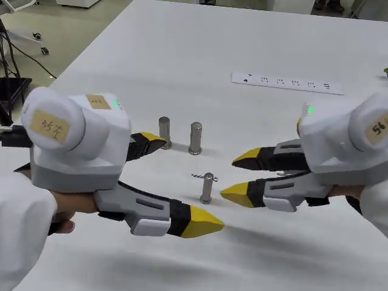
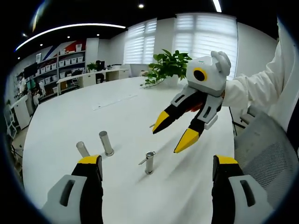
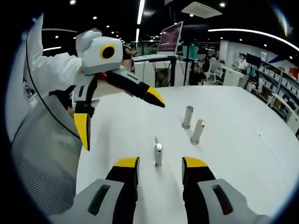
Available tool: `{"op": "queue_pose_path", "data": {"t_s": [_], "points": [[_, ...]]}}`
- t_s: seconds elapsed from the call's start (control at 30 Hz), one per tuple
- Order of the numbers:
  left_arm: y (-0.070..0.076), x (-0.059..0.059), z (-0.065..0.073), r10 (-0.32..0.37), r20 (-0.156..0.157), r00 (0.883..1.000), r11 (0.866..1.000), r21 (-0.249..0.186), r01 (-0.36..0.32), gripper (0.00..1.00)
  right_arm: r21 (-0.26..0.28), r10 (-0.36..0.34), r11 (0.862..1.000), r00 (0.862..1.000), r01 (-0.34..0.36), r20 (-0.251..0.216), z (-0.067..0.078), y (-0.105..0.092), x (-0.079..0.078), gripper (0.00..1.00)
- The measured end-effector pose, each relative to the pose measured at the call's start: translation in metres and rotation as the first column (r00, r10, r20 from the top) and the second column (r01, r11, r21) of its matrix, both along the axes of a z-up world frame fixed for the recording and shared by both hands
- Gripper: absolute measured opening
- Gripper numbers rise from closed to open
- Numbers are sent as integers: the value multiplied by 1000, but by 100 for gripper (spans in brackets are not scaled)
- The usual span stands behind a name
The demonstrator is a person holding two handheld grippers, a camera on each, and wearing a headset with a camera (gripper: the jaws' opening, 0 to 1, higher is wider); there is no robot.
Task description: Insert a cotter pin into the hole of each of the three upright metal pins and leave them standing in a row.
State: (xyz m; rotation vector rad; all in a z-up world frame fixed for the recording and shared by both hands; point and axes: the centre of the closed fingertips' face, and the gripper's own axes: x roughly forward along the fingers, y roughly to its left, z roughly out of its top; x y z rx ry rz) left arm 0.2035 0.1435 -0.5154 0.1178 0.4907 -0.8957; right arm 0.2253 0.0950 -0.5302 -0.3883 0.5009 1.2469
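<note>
Three short metal pins stand upright on the white table. The two far pins have bare tops. The near pin carries a thin cotter pin through its top, sticking out to the left. My left gripper is wide open, one fingertip by the far pins and the other in front of the near pin. My right gripper is open and holds nothing, its tips just right of the near pin. In the right gripper view the near pin stands just ahead of my right gripper.
A white power strip lies at the back right of the table. In the left gripper view, a mesh chair stands at the right and a potted plant beyond the table's far end.
</note>
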Motion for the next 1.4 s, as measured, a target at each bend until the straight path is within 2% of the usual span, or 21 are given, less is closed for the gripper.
{"op": "queue_pose_path", "data": {"t_s": [0.07, 0.1, 0.27, 0.3, 0.33, 0.43, 0.57, 0.67, 0.73, 0.8, 0.9, 0.97, 1.1, 1.13, 1.23, 1.33, 1.4], "points": [[0, 0, 4, 14, -6, 1000, 1000, -27, -14, 97, 23, -26, 999, 1000, 27, -15, 6, -10, -3, 37], [1, -1, 6, 16, -5, 1000, 999, -32, -16, 97, 28, -42, 999, 999, 43, -6, 9, -15, -4, 39], [7, -1, 10, 39, 3, 999, 999, -25, -39, 96, 54, -117, 991, 993, 119, -24, 16, -33, -13, 48], [9, -1, 10, 47, -6, 999, 999, -25, -47, 96, 68, -131, 989, 991, 132, -33, 18, -34, -14, 48], [11, -2, 9, 58, -21, 998, 998, -25, -59, 96, 90, -152, 984, 987, 156, -45, 21, -37, -17, 49], [15, -4, 7, 69, -34, 997, 997, -24, -70, 94, 129, -196, 971, 979, 202, -60, 29, -43, -21, 57], [22, -6, 4, 92, -48, 995, 995, -23, -93, 94, 182, -264, 943, 959, 278, -100, 39, -53, -25, 70], [27, -5, 3, 109, -52, 993, 994, -24, -111, 94, 189, -286, 934, 951, 304, -118, 41, -60, -30, 76], [32, -2, 2, 130, -56, 990, 991, -26, -132, 94, 172, -303, 931, 943, 323, -136, 40, -64, -34, 82], [35, 1, 2, 139, -58, 989, 990, -28, -141, 94, 187, -310, 924, 940, 333, -145, 42, -64, -39, 88], [38, 5, 2, 150, -59, 987, 988, -28, -151, 94, 203, -325, 911, 928, 359, -182, 42, -63, -43, 92], [39, 8, 2, 154, -60, 986, 987, -30, -156, 94, 202, -349, 899, 914, 389, -207, 41, -64, -44, 96], [41, 14, 1, 154, -64, 986, 988, -22, -156, 94, 199, -360, 894, 909, 400, -210, 40, -64, -46, 98], [42, 16, 1, 152, -59, 987, 988, -20, -154, 93, 198, -362, 894, 908, 403, -212, 40, -64, -47, 98], [49, 26, 0, 154, -25, 988, 988, 24, -154, 91, 187, -371, 894, 908, 406, -196, 42, -63, -48, 98], [54, 34, 0, 155, -21, 988, 988, 30, -155, 90, 185, -379, 891, 904, 414, -199, 42, -65, -50, 98], [62, 47, 0, 175, 20, 984, 982, 68, -176, 89, 169, -389, 891, 901, 421, -192, 41, -65, -52, 98]]}}
